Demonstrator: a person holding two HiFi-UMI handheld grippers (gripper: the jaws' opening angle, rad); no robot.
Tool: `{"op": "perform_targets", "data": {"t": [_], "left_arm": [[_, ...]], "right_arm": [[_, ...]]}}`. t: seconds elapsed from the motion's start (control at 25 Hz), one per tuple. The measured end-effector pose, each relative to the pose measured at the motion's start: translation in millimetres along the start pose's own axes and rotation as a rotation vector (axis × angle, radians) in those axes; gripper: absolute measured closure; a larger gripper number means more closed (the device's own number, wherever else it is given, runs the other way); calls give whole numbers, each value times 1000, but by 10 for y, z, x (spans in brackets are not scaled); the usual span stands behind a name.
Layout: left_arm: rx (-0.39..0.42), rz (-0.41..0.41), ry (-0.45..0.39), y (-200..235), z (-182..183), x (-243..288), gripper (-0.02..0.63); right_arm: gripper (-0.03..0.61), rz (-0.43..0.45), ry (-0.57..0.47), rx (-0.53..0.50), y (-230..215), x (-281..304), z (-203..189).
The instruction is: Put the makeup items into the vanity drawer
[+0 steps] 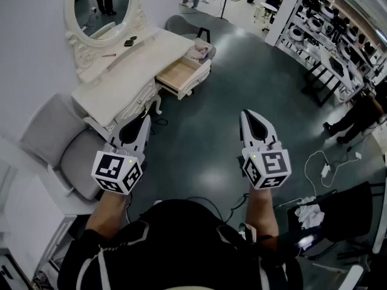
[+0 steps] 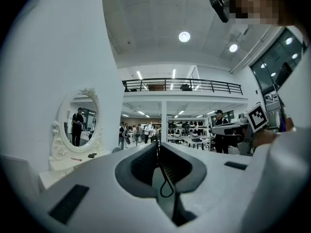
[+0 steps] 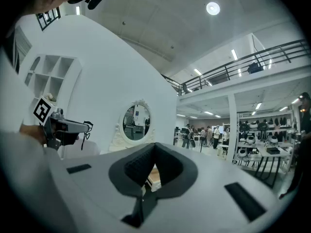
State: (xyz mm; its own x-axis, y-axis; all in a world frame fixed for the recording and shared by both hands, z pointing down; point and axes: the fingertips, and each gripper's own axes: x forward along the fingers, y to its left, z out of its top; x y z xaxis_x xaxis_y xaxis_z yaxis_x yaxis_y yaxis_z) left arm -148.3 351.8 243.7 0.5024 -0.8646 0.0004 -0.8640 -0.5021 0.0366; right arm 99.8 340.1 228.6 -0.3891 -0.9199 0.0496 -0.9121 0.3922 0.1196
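A white vanity table [image 1: 130, 71] with an oval mirror [image 1: 100, 5] stands at the upper left, well ahead of me. Its drawer [image 1: 181, 74] is pulled open and shows a bare wooden bottom. On the tabletop lie a black compact [image 1: 130, 41] and a thin pencil [image 1: 109, 55]; the left gripper view also shows the compact [image 2: 91, 155] under the mirror [image 2: 77, 125]. My left gripper [image 1: 145, 121] and right gripper [image 1: 246, 115] are held level over the dark floor, short of the vanity, both shut and holding nothing. The right gripper view shows the drawer [image 3: 153, 176] through the gap below its jaw tips.
A grey chair [image 1: 66, 156] stands at my left. A grey stool [image 1: 193, 38] with light-coloured things on it sits beside the open drawer. Display racks [image 1: 326, 35] line the right side, with a person [image 1: 357, 116] near them. White cables [image 1: 320, 168] lie on the floor.
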Motion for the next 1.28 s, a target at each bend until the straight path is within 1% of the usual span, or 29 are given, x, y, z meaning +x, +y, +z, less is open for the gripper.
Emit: {"op": "perform_targets", "data": {"t": [0.16, 0.4, 0.56, 0.72, 1.08, 1.28], "left_arm": [[-30, -14, 5, -52, -10, 12, 589], [-21, -7, 7, -126, 0, -5, 589], [-18, -7, 8, -166, -4, 23, 589], [-13, -8, 1, -212, 13, 87, 589], [9, -19, 6, -484, 23, 263, 589], [30, -1, 3, -621, -1, 317, 589]], "right_arm": [[575, 25, 6, -2, 48, -4, -32], [575, 6, 4, 6, -56, -76, -24], [574, 5, -24, 41, -106, -92, 4], [574, 12, -10, 30, -153, -102, -56], [574, 14, -24, 36, -416, -251, -110], [574, 15, -31, 40, -609, -362, -219]]}}
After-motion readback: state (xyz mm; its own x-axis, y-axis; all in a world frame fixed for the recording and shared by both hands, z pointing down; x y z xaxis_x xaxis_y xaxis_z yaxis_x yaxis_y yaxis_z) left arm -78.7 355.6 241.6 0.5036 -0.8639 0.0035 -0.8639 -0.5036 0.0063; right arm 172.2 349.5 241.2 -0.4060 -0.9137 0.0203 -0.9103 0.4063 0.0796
